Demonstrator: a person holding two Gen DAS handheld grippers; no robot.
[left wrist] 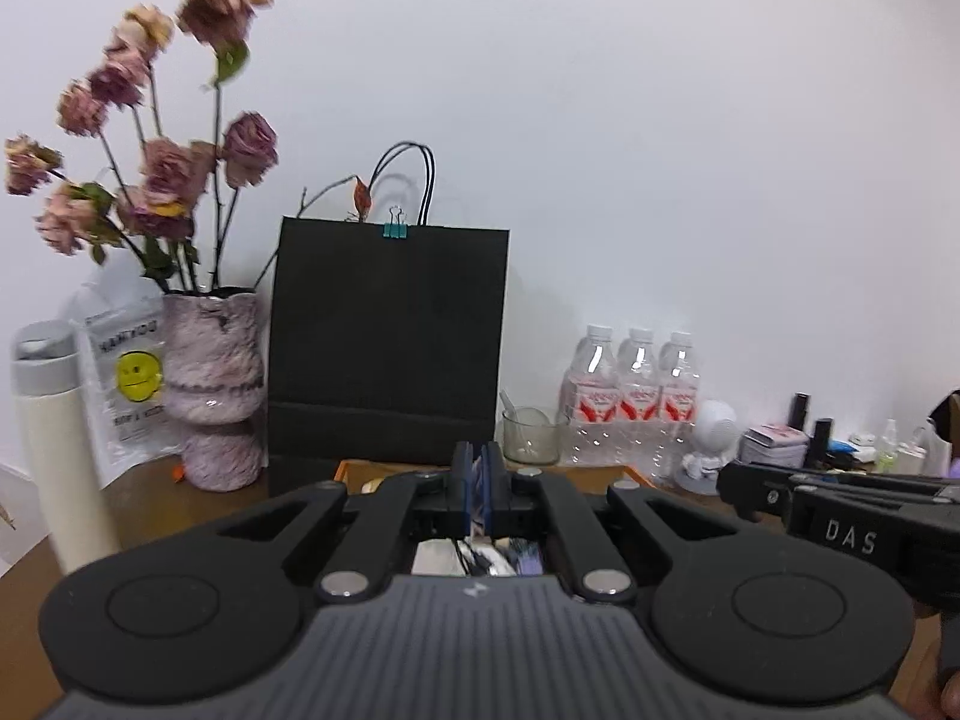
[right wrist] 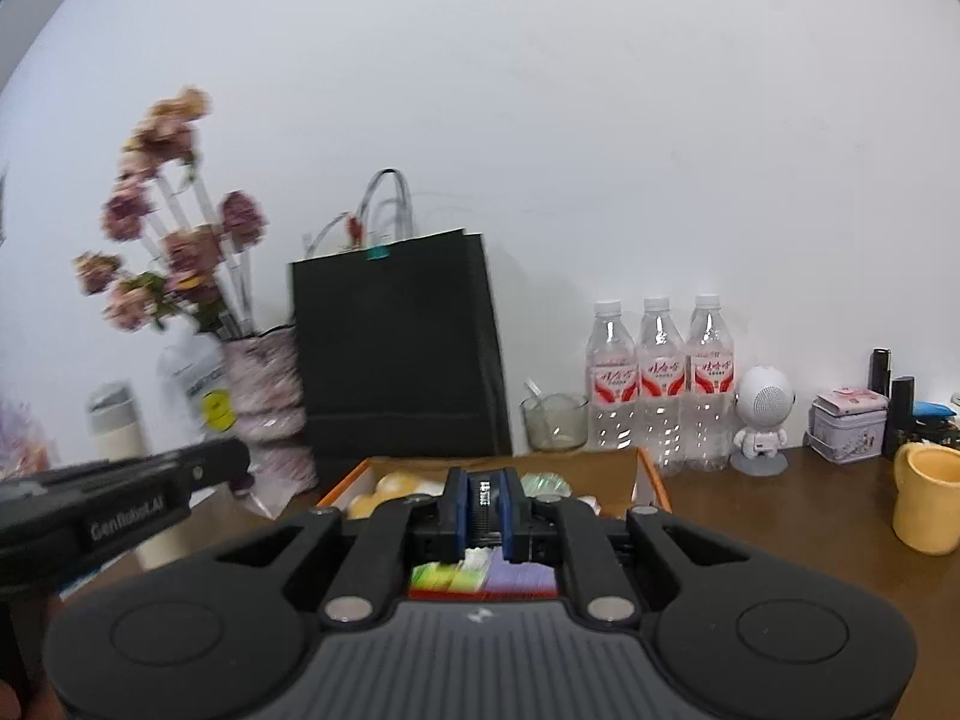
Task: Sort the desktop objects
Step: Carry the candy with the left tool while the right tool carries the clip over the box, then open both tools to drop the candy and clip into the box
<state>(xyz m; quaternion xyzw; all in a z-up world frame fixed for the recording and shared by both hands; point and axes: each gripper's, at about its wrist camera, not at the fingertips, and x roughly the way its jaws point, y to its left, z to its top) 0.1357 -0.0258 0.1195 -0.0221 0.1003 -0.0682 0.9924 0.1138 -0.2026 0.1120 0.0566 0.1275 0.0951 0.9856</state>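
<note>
My left gripper [left wrist: 478, 483] is shut on a thin pale item with blue and purple print; I cannot tell what it is. It hangs over an orange-rimmed cardboard box [left wrist: 600, 471]. My right gripper [right wrist: 485, 501] is shut on a small dark ribbed object, held over the same box [right wrist: 651, 474]. Inside the box I see yellow round things [right wrist: 390, 489], a greenish disc [right wrist: 543, 485] and colourful packets [right wrist: 480, 576]. The left gripper shows at the left of the right wrist view, and the right gripper at the right of the left wrist view.
A black paper bag [left wrist: 390, 342] stands behind the box. A vase of dried roses [left wrist: 210, 384] and a white flask [left wrist: 54, 438] are at the left. A glass jar [right wrist: 555, 423], three water bottles [right wrist: 660, 378], an astronaut figure [right wrist: 762, 420], a tin [right wrist: 849, 423] and a yellow mug [right wrist: 927, 498] stand at the right.
</note>
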